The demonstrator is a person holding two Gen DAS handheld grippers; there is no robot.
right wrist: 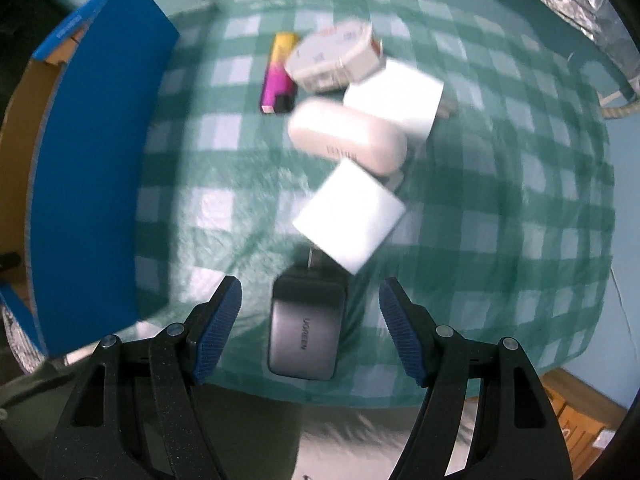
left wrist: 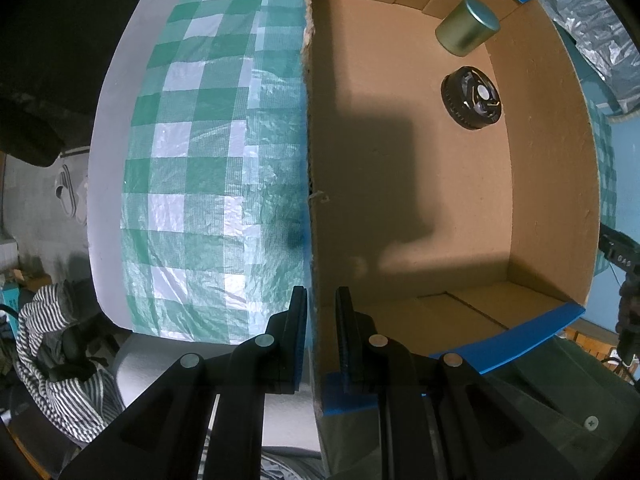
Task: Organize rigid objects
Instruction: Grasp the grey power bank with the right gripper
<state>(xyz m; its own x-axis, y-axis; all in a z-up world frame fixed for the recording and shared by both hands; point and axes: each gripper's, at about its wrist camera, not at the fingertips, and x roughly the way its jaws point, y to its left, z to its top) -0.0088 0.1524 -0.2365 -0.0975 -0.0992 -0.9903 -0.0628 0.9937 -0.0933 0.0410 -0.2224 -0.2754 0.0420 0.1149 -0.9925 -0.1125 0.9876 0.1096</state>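
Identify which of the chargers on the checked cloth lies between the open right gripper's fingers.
The grey UGREEN charger: it lies between the right gripper fingers, while the two white chargers lie farther away.

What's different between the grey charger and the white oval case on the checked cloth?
The grey charger is dark metallic grey with squared sides; the white oval case is pale and rounded all over. The charger lies between the open fingers of the right gripper; the case lies farther off, in the cluster of white things. The charger's printed name runs along its length; the case's lettering is too blurred to read. Both lie flat on the cloth, outside the box.
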